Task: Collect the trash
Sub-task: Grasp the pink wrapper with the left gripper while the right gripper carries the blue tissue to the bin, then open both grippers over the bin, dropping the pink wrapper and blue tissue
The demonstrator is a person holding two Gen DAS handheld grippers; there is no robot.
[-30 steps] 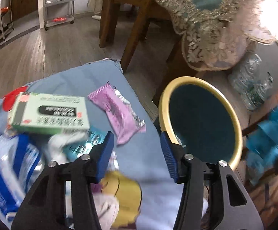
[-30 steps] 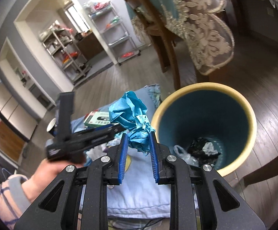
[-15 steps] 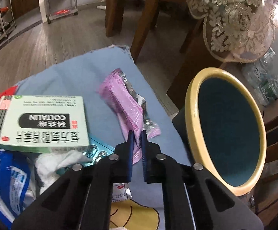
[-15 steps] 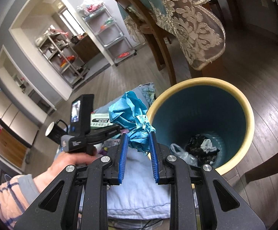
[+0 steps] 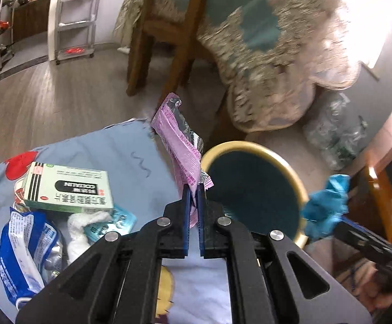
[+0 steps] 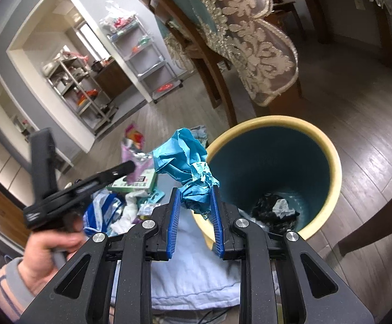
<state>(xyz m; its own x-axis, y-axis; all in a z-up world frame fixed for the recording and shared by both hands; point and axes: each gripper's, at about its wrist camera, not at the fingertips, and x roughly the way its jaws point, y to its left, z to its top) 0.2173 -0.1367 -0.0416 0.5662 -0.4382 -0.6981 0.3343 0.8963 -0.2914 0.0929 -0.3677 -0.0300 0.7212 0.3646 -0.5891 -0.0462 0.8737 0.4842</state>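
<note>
My left gripper (image 5: 193, 189) is shut on a pink foil wrapper (image 5: 179, 137) and holds it upright above the blue cloth, just left of the bin. The bin (image 5: 290, 172) is round, yellow-rimmed and teal inside; in the right wrist view (image 6: 330, 145) dark trash lies at its bottom. My right gripper (image 6: 196, 191) is shut on a crumpled blue paper (image 6: 182, 159) at the bin's near left rim. The blue paper (image 5: 328, 208) also shows in the left wrist view, right of the bin. The left gripper and wrapper (image 6: 133, 145) show in the right wrist view.
On the blue cloth (image 5: 109, 151) lie a green-white medicine box (image 5: 69, 189), a blue-white bag (image 5: 26, 253), a white tissue (image 5: 85, 224) and a blister pack (image 5: 112, 221). A chair (image 5: 169, 27) and a lace-draped table (image 5: 276, 54) stand behind the bin. Plastic bottles (image 5: 336, 135) sit at right.
My left gripper closed on the pink wrapper and lifted it off the cloth. My right gripper keeps hold of the blue paper and has come closer to the bin.
</note>
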